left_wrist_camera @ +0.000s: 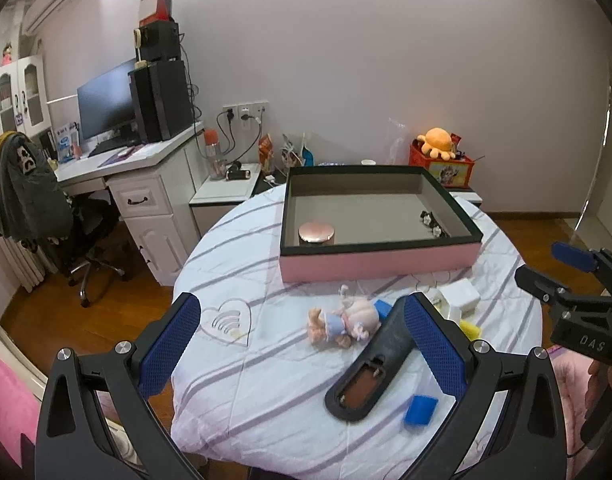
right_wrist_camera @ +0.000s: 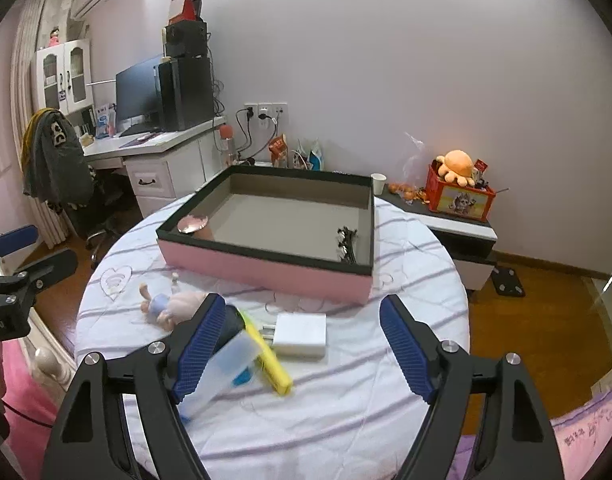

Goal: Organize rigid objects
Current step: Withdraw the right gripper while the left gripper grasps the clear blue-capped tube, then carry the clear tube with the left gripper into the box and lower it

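Blue-padded jaws of the left gripper stand wide apart, holding nothing, above the striped tablecloth. Between them lie a small doll, a black handle-shaped shell and a blue block. Farther back sits the pink tray, holding a round pink-lidded jar at left and dark clips at right. Likewise released and empty, the right gripper hovers over a yellow highlighter and white charger.

A pink box with a black rim and grey inside. White cloth with grey stripes. A yellow marker.
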A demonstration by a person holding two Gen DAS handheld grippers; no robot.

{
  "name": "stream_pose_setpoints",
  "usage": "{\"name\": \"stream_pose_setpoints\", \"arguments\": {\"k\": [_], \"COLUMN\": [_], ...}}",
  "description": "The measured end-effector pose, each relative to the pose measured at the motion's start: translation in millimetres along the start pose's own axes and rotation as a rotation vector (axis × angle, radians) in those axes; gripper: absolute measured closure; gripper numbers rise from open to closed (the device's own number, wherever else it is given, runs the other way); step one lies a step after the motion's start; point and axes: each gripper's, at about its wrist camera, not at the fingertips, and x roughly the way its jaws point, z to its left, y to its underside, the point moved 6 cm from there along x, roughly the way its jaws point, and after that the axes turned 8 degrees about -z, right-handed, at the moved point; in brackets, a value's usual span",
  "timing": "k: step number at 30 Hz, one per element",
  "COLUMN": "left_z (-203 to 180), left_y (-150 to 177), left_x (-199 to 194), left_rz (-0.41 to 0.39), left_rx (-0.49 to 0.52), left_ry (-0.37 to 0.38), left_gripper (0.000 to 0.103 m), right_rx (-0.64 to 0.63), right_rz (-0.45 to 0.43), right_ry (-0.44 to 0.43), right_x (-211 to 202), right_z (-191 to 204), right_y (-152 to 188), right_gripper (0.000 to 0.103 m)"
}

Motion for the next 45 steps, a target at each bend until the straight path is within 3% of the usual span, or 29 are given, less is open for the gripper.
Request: {"name": "stream_pose_setpoints", "arguments": {"k": [15,25,27,34,36,38,41,45], "left_z": [-14.7,-84.2,-96.1,-122.7,-127.5,-129.7,-132.9,-132.2], "left_y": [31.1,62.7,66.5,83.1,87.1,90.9,95.5,90.2], "left_x": [6.4,20.8,26.5,53.5,59.5,66.2,72.4,69.8], "left_rz": [0.075,0.143,0.159,0.249,0.271,0.298,0.323,0.294], "left_rx": [0.059,0.125,0.132,0.155,0.162,0.155,0.155,0.134], "left_ry": [0.024,0.221,0.243,0.269,0.274,0.277,0.283,0.298], "left_gripper": [0.000,0.002,0.016,0.034,0.048,0.055,0.074,0.077], "right_rx": [0.033,0.049,0.055,0.084,0.093,0.098,0.104,0.112], "right_rz": [0.025,0.075,0.084,0.107,0.111,0.119,0.124,0.126], "right_ry": [0.000,-0.001,0.004,0.012,0.011,0.005,-0.004,-0.013], "right_x": [-5.8,5.9,6.6,14.2,18.1,22.3,27.6,32.3], "right_z": [-4.3,-16.1,-22.1,-44.9,-50.7,-54.3,-57.6,-58.7], "right_y": [19.2,36.7,41.0,52.0,54.3,55.9,57.3,57.5], "right_gripper": [0.022,0.022,0.022,0.022,0.022,0.022,0.022,0.022]}}
